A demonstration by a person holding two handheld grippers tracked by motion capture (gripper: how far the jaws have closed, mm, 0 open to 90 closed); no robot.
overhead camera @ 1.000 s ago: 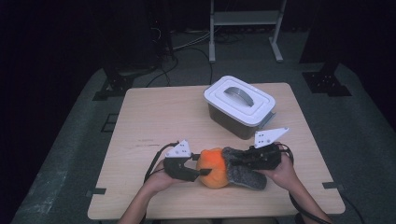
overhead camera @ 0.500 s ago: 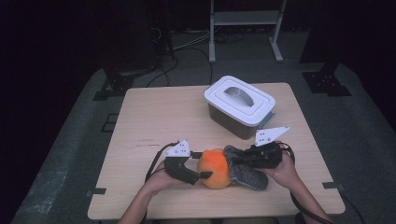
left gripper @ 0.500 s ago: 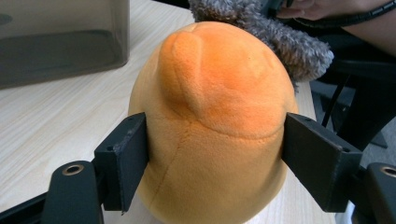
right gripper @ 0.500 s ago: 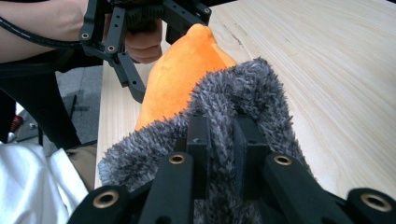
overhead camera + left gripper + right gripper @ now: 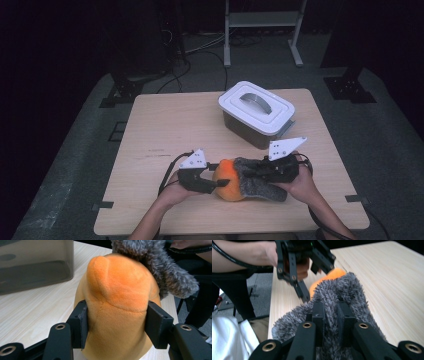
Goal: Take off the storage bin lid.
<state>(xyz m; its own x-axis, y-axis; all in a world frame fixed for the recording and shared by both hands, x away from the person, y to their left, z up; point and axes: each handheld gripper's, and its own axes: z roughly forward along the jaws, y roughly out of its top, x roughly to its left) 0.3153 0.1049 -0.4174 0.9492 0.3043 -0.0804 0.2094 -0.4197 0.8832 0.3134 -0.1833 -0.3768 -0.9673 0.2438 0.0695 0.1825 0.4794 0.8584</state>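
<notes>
Left hand-held gripper (image 5: 216,183) clamped on the orange end of a plush toy (image 5: 231,179); right hand-held gripper (image 5: 250,172) pinched on its grey fur, which hides the toy's middle. The toy sits near the surface's (image 5: 165,130) front edge, its underside cut off from sight. Lidded box (image 5: 256,112) stands well apart behind; open room to the left.

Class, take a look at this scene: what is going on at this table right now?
A person at a light wooden table works with two handheld grippers on a soft orange plush toy partly covered by a fuzzy grey fabric piece. The left gripper is clamped on the orange plush from both sides, and the right gripper pinches a fold of the grey fabric. Both meet near the table's front edge. Behind them stands a dark plastic box with a white handled lid, closed.
</notes>
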